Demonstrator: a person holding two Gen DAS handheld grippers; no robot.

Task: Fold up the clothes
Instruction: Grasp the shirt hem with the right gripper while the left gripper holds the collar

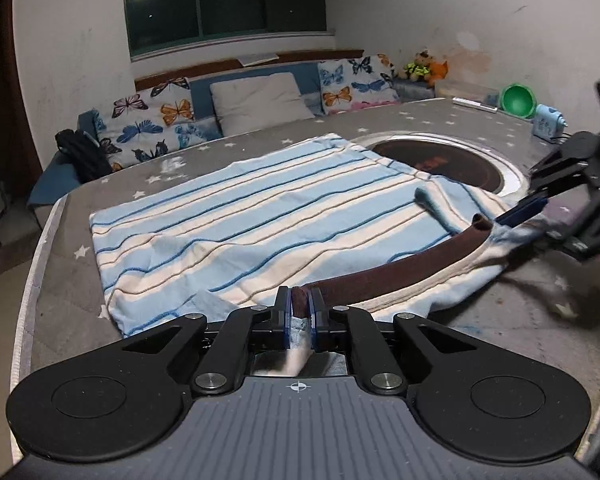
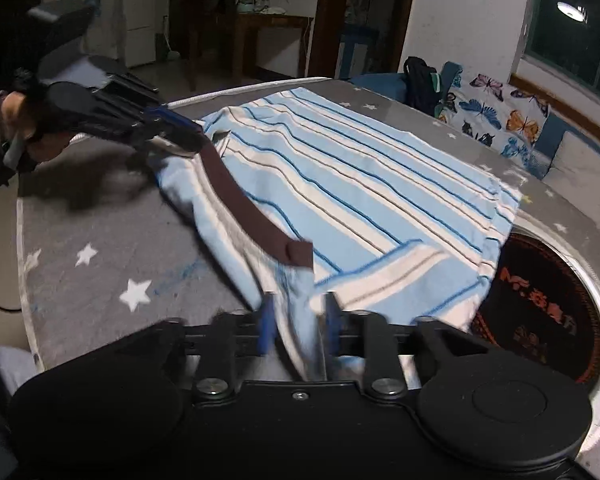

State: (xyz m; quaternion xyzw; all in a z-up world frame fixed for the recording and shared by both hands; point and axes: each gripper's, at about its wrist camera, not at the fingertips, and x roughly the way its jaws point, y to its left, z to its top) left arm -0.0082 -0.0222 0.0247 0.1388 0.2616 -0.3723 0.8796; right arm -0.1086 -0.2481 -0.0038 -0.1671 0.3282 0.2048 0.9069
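Grey star-print counter [image 1: 148, 200], round, with a dark recessed hotplate [image 1: 452, 160] at its centre. Blue-and-white striped shirt [image 1: 260, 208] lies spread flat across the counter, its far edge overlapping the hotplate rim. Brown collar band [image 1: 400, 268] curves along the near edge of the shirt. Left gripper [image 1: 300, 304]: jaws pressed together, pinching the collar band and the cloth under it. Right gripper [image 2: 298, 320]: jaws spread partway, a fold of shirt fabric hanging between them; blurred, pads not seen pressing on it. Butterfly-print cushions [image 1: 152, 120] on the sofa behind.
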